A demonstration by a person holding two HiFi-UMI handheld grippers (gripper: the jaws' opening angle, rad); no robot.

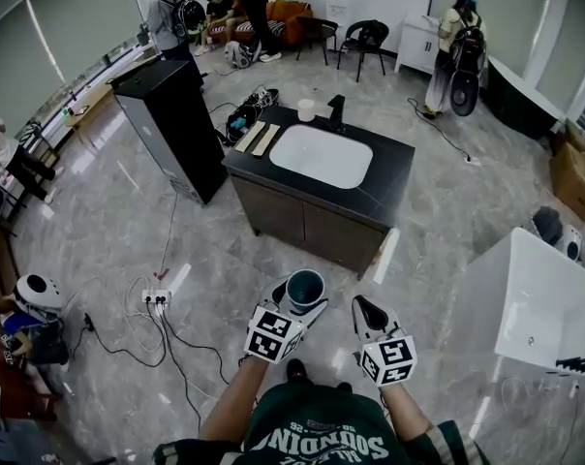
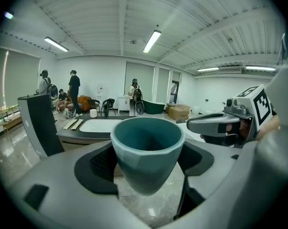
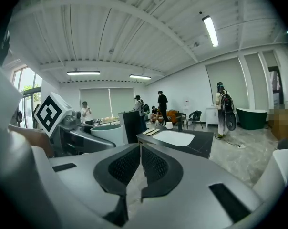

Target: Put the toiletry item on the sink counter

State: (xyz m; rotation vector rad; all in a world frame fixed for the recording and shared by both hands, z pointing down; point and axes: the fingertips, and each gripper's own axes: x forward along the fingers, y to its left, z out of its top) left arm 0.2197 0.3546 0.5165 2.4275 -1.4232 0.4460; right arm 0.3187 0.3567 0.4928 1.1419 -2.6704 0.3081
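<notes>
A teal cup (image 1: 305, 286) sits upright between the jaws of my left gripper (image 1: 302, 303), which is shut on it; up close the cup (image 2: 146, 149) fills the middle of the left gripper view with a pad pressed on each side. My right gripper (image 1: 368, 315) hangs beside it, shut with nothing between its pads (image 3: 140, 163). The sink counter (image 1: 389, 177) stands a few steps ahead, dark-topped with a white basin (image 1: 322, 155), a black tap (image 1: 337, 110) and a white cup (image 1: 306, 109) at its back edge.
Two wooden strips (image 1: 258, 138) lie on the counter's left end. A tall black cabinet (image 1: 171, 124) stands left of it. A power strip and cables (image 1: 157, 300) lie on the floor to my left. A white bathtub (image 1: 539, 303) is at right. People stand in the far room.
</notes>
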